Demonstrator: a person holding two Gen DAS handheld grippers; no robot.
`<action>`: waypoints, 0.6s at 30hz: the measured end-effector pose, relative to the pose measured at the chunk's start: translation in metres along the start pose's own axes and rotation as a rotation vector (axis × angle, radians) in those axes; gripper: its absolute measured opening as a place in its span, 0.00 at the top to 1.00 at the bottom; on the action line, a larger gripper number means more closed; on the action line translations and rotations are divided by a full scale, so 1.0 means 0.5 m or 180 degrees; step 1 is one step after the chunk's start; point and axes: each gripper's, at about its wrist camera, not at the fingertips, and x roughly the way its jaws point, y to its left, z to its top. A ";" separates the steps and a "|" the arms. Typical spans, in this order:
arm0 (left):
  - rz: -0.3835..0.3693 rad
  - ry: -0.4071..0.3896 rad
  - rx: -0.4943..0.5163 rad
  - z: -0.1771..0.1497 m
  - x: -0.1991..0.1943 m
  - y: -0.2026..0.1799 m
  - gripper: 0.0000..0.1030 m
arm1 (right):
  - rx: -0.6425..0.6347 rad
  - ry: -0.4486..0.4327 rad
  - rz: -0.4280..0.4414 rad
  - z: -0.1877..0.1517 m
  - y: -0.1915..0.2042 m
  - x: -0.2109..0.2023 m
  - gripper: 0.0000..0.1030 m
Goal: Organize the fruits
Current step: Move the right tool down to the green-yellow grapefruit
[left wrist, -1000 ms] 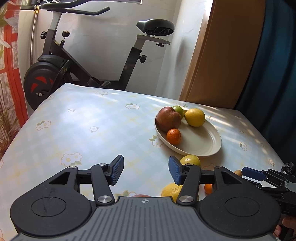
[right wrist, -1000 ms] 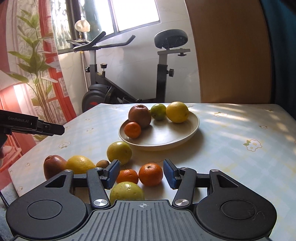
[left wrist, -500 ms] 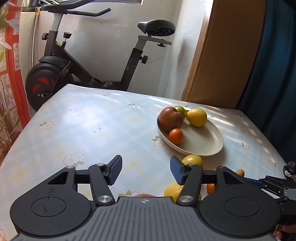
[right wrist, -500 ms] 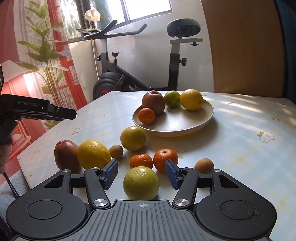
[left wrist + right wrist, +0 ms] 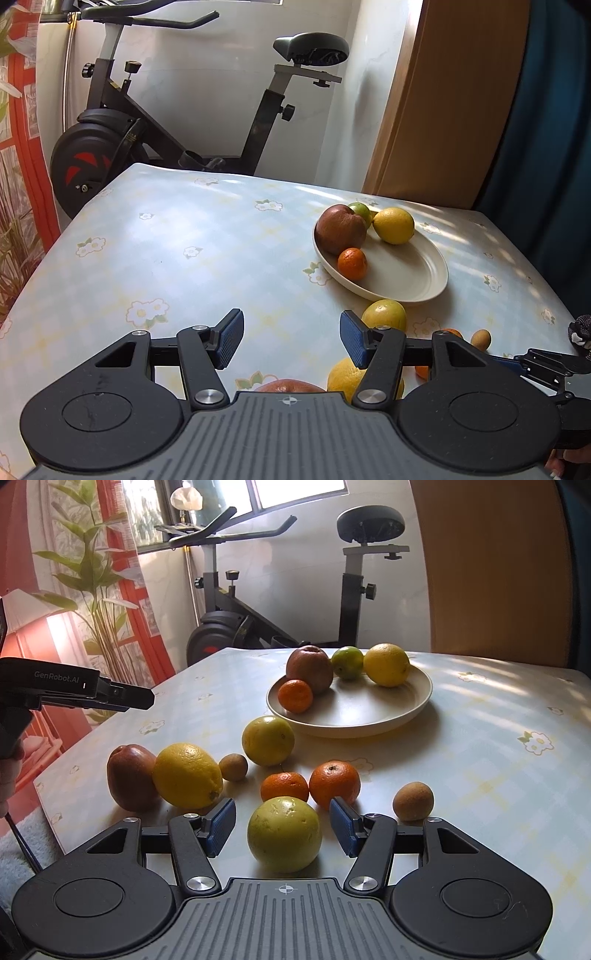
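1. Pulled back since a second ago, the right gripper [image 5: 282,825] now frames a yellow-green fruit [image 5: 283,834] near the tabletop's [image 5: 480,738] front edge — pads released, not touching.
2. Left gripper [image 5: 291,338] hangs released — empty.

A cream plate [image 5: 417,701] holds an apple [image 5: 309,669], lime [image 5: 347,662], lemon [image 5: 386,664] and mandarin [image 5: 295,696]. Eight more fruits lie loose on the table nearby, including a yellow-green one [image 5: 283,833] nearest.

We see a table [image 5: 498,720] under a flowered cloth. On it rest a cream plate [image 5: 369,716] and loose fruit [image 5: 267,740] nearer us.
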 end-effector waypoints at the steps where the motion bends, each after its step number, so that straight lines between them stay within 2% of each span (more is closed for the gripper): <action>1: -0.0003 0.0001 0.0004 0.000 0.000 0.000 0.41 | -0.0001 0.0007 0.0003 -0.001 0.000 0.001 0.48; 18: -0.0024 0.0035 0.0035 -0.005 0.001 -0.002 0.41 | 0.0012 0.0080 0.0008 -0.006 -0.002 0.007 0.49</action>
